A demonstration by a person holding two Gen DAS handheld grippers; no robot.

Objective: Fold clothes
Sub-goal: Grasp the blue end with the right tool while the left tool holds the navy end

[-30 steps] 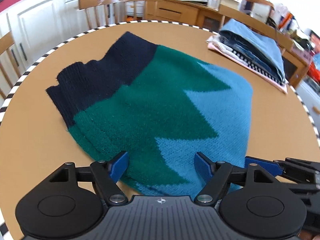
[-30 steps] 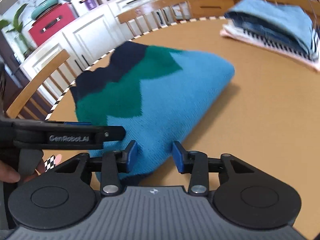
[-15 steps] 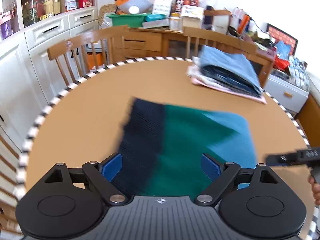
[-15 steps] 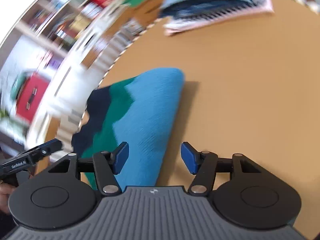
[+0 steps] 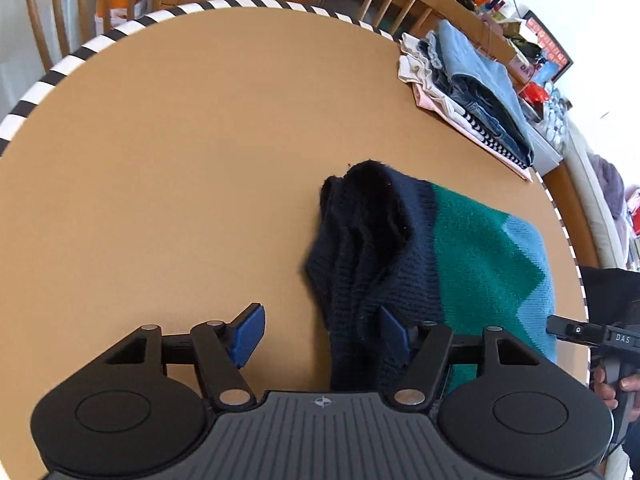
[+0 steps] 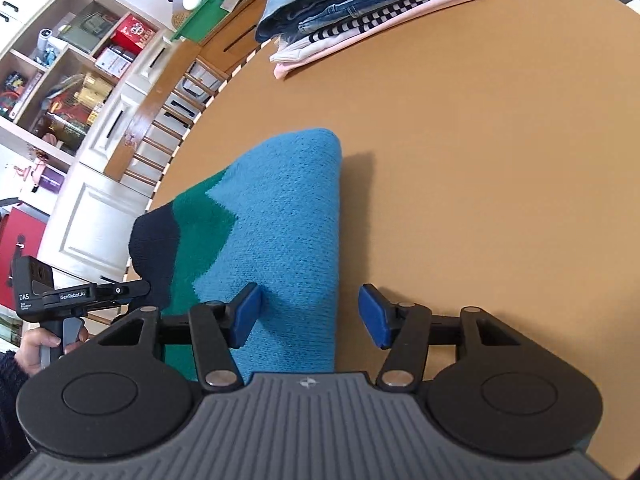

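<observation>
Folded sweater (image 6: 280, 248) under right hand-held gripper (image 6: 310, 316)

sweater (image 5: 460, 256) folded narrower (navy end bunched) | right gripper (image 6: 310, 316) fingers spread wider; released

knitted sweater (image 5: 460, 256) in navy, green and light blue zigzag bands; tan table (image 5: 180, 168) with black-and-white striped rim; at 1 o'clock, folded pile (image 5: 476, 92) of denim blue, checks, pink.
</observation>
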